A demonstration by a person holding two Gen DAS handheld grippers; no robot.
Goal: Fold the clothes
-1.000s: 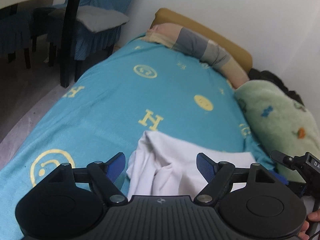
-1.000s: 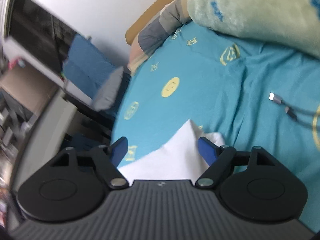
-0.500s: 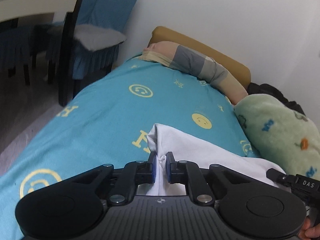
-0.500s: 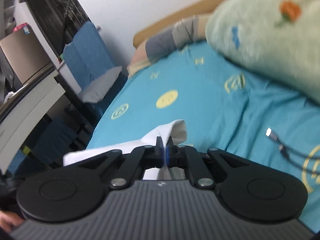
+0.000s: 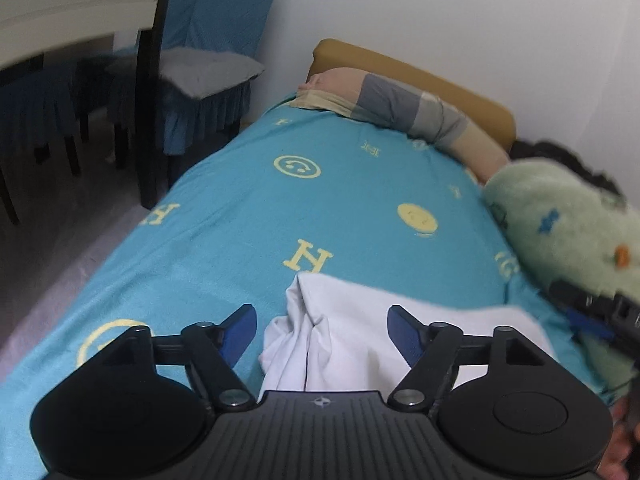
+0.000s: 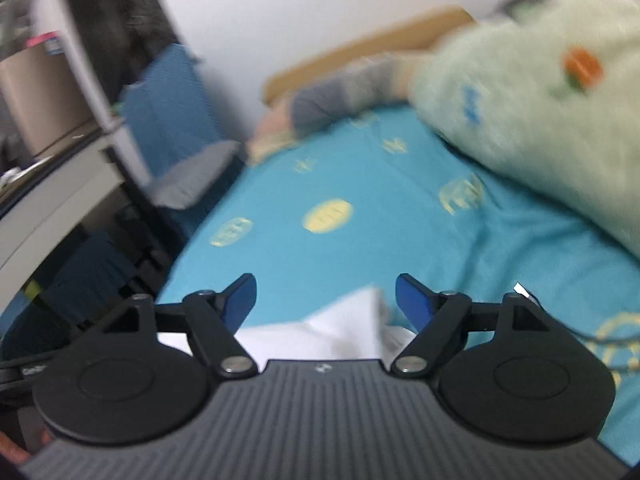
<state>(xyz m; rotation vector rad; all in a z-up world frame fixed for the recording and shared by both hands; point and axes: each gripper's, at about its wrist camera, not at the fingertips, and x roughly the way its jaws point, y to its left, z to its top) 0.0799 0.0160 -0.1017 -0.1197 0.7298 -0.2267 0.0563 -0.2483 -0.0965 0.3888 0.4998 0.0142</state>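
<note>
A white garment (image 5: 360, 332) lies bunched on the turquoise bedspread (image 5: 280, 208) near the bed's front. My left gripper (image 5: 322, 326) stands open above its creased left part, the blue pads wide apart and holding nothing. In the blurred right wrist view the same white garment (image 6: 336, 336) shows as a raised corner between the open fingers of my right gripper (image 6: 325, 298), which grips nothing. The right gripper's body (image 5: 592, 308) also shows at the right edge of the left wrist view.
A fluffy green blanket (image 5: 568, 232) is piled along the bed's right side, and a grey and beige bolster pillow (image 5: 404, 108) lies at the head. A blue-covered chair (image 5: 200, 80) and table stand left of the bed. A cable plug (image 6: 524, 292) rests on the bedspread.
Both grippers were shut on the white garment half a second ago and have now opened, letting it drop onto the bedspread. The right wrist view is blurred from motion.
</note>
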